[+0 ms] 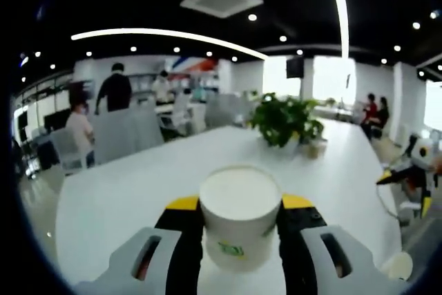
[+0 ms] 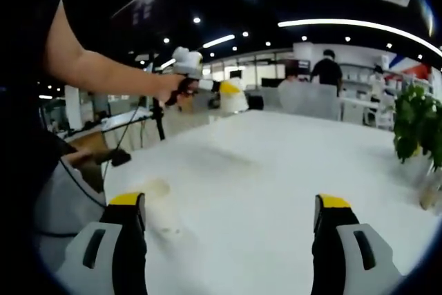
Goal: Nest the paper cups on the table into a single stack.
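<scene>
Now the left claw [image 1: 240,240] grips a paper cup [image 1: 239,215], lifted above the white table [image 1: 138,184]. Right claw [image 2: 231,229] spread wide, empty, near a second cup [image 2: 159,205] on the table. Carry step, I judge; next: lower held cup squarely into that one.

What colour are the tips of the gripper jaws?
Yellow, on black pads; clearest in the right gripper view, on the open right gripper.

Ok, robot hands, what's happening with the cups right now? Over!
Left gripper shut on a paper cup, held above the table. Right gripper open, empty. Second cup lies beside its left finger. Nothing in the way.
</scene>
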The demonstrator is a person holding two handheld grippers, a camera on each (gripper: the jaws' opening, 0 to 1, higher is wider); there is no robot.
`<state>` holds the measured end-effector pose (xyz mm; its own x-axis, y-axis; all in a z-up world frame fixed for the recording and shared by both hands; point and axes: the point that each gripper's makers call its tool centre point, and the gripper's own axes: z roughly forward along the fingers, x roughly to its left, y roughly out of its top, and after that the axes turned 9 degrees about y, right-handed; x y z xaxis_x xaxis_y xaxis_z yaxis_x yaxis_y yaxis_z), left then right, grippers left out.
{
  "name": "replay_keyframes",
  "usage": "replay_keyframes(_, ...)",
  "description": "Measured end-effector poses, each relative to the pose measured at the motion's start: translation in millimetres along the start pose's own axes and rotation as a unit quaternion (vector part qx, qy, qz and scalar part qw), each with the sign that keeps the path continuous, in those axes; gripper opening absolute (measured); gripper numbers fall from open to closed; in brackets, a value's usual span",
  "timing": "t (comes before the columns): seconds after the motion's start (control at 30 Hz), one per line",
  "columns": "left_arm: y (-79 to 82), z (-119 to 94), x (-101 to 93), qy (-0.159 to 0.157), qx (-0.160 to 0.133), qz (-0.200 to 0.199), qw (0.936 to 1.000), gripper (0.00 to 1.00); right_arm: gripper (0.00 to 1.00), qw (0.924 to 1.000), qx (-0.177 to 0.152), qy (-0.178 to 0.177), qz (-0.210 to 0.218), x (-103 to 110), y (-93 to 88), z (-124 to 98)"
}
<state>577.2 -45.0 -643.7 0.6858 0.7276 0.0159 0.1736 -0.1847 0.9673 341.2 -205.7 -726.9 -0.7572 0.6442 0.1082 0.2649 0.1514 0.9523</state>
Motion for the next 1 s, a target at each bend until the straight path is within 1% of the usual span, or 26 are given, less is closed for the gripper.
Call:
replay_keyframes(0.1,1.6,-2,-7.8,-0.012,0.001,0.006,0.9999,0.40,1.00,1.0000,-0.001,0.000,0.000,1,1.3,-2)
replay_keyframes(0.33,8.2,-8,-20.2,-0.023,-0.002,0.019,0.9996,0.40,1.00,1.0000,-0.002,-0.002,-0.003,0,4.5,-8)
replay_keyframes(0.6,10.5,-16,-36.2,-0.042,0.005,0.029,0.9987,0.40,1.00,1.0000,-0.005,-0.001,-0.003,1,7.3,-10)
replay_keyframes(0.7,12.6,-20,-40.7,-0.048,0.005,0.026,0.9985,0.40,1.00,0.9999,-0.011,-0.001,0.002,2,10.4,-9)
replay_keyframes(0.77,14.9,-23,-46.9,-0.060,0.000,0.025,0.9979,0.40,1.00,0.9999,-0.014,0.000,0.000,3,14.4,-8)
replay_keyframes(0.87,15.0,-26,-54.2,-0.068,0.002,0.028,0.9973,0.40,1.00,0.9999,-0.014,0.003,-0.006,5,18.3,-6)
replay_keyframes(1.0,18.9,-32,-64.3,-0.082,-0.003,0.026,0.9963,0.40,1.00,0.9998,-0.020,0.002,-0.004,4,24.2,-6)
